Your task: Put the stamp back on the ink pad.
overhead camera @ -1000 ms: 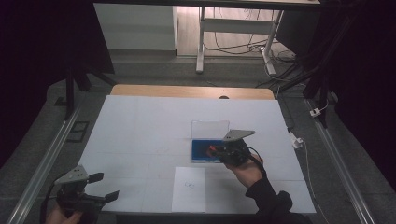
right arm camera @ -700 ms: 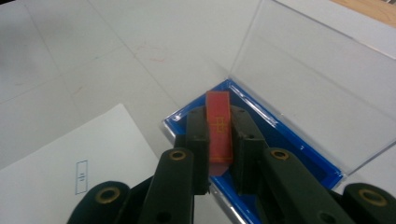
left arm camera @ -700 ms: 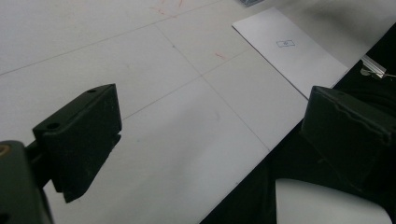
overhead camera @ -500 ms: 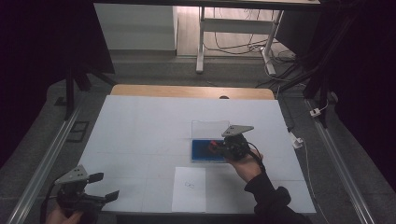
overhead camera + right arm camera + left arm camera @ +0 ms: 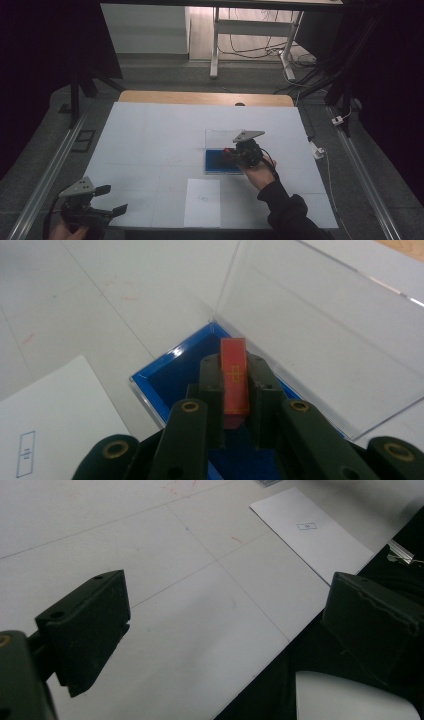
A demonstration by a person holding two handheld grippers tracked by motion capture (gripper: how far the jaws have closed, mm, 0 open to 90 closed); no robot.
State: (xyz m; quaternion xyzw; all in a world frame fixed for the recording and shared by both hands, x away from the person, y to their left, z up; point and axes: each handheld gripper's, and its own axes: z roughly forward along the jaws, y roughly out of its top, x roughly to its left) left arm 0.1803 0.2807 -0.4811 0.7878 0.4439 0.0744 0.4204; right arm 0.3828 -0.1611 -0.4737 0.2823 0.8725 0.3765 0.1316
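A thin red strip (image 5: 234, 380) with a small yellow mark is pinched upright between the jaws of my right gripper (image 5: 234, 363), which is shut on it. Below it lies a shallow blue box (image 5: 175, 375) with its clear lid (image 5: 320, 335) standing open behind. In the high view the right gripper (image 5: 234, 153) hovers over the right part of the blue box (image 5: 216, 162), with the lid (image 5: 220, 137) behind it. My left gripper (image 5: 114, 200) is at the table's near left corner, open and with nothing in it; its jaws (image 5: 225, 625) stand wide apart.
A white sheet (image 5: 202, 202) with a small printed rectangle lies near the front edge, also seen as the sheet (image 5: 315, 535). The white table top (image 5: 150, 140) ends in a wooden strip (image 5: 200, 97) at the far side. Metal rails (image 5: 50, 170) flank the table.
The right gripper has moved a little to the left and away from the person with the red strip, farther over the blue box. The left gripper has stayed in place.
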